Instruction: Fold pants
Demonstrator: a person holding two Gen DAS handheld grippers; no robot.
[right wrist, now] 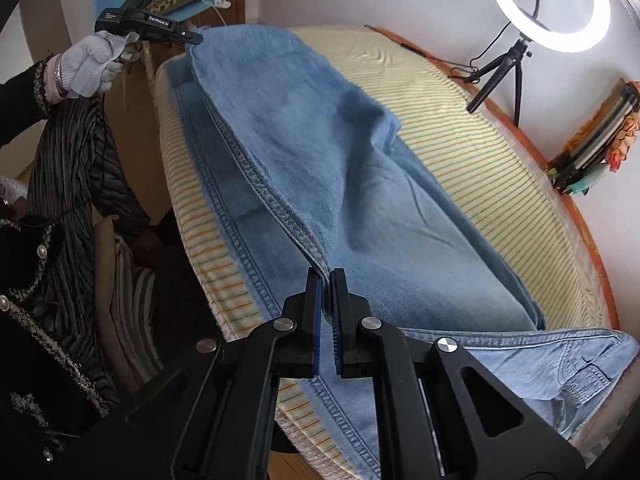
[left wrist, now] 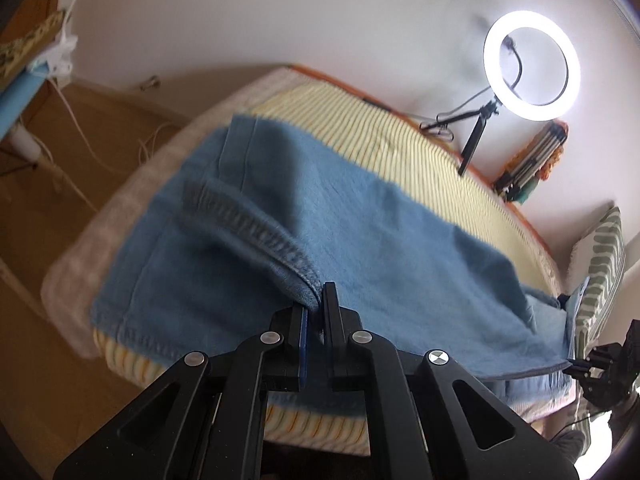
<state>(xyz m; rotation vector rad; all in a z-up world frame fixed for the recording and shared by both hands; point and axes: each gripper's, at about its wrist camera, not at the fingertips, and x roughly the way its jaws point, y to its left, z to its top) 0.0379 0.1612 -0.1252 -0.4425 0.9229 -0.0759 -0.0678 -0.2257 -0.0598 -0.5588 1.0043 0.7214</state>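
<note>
Light blue denim pants (left wrist: 320, 216) lie along a bed with a yellow striped cover (left wrist: 400, 148). My left gripper (left wrist: 316, 300) is shut on a stitched seam edge of the upper leg and holds it raised. My right gripper (right wrist: 326, 276) is shut on the same seam edge of the pants (right wrist: 320, 152) further along. The upper leg is lifted over the lower leg, whose stitched edge runs along the bed's near side. The waist with its pocket (right wrist: 560, 364) lies at the lower right. In the right wrist view the left gripper (right wrist: 192, 38) shows at the far end, held by a gloved hand.
A lit ring light (left wrist: 532, 64) on a small tripod stands at the back of the bed by the white wall. A stack of books (left wrist: 532, 160) leans beside it. A green patterned pillow (left wrist: 600, 268) lies at the right. Wooden floor and cables lie left of the bed.
</note>
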